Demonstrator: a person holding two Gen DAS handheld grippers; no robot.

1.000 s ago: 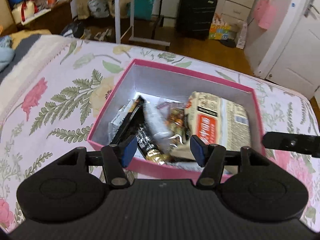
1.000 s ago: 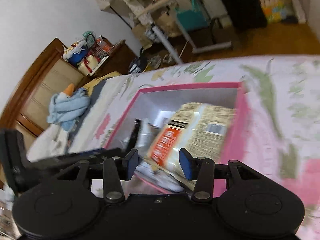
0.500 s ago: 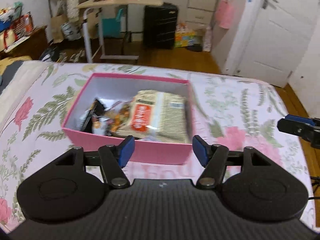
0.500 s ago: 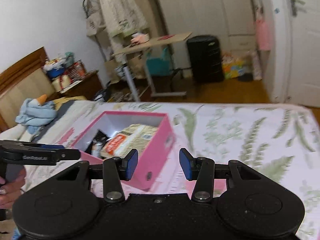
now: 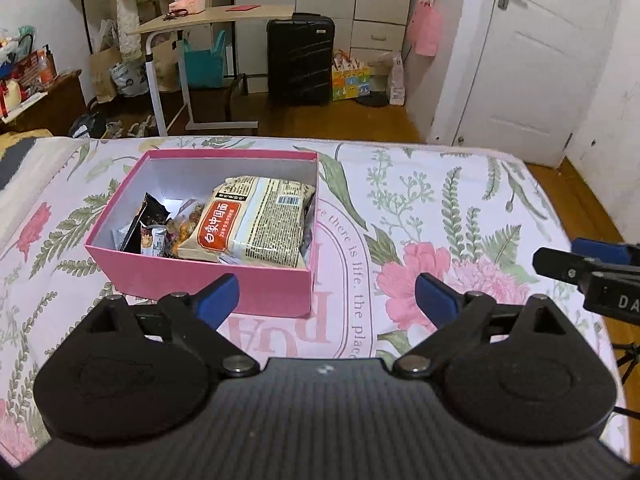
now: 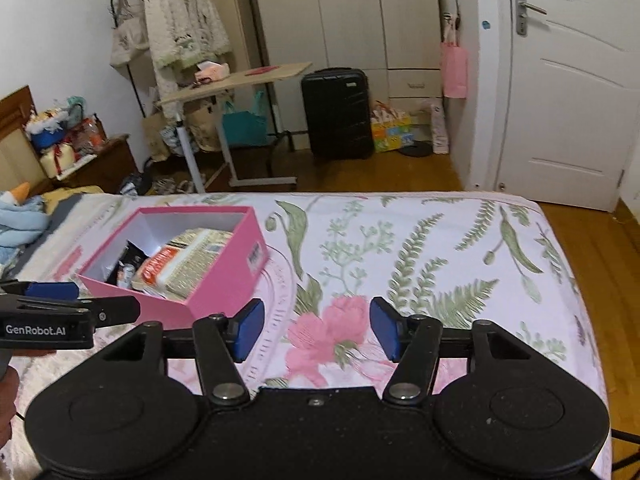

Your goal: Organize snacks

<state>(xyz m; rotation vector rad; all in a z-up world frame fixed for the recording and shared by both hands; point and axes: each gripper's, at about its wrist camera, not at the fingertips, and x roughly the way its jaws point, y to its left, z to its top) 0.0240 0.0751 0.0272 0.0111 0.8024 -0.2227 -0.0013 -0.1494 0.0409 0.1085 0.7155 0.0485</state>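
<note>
Snacks (image 5: pixel 248 224) in pink box (image 5: pixel 208 284); left gripper (image 5: pixel 326 294) and right gripper (image 6: pixel 316 330) jaws just spreading, empty

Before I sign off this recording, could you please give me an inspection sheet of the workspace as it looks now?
Surface: bed with floral cover, flat, bare beside the box.
Job's things: pink box open on the bed; noodle packet lies on top inside, dark snack packets at its left.
Clutter: nothing seen loose on the cover.
Grippers: left tool wide open, jaws just opened, nothing between them; right tool open, jaws just opened, empty; both short of the box.
Cables: a thin dark lead at the bed's right edge.
Surroundings: black suitcase, rolling table, white door, wardrobe.
</note>
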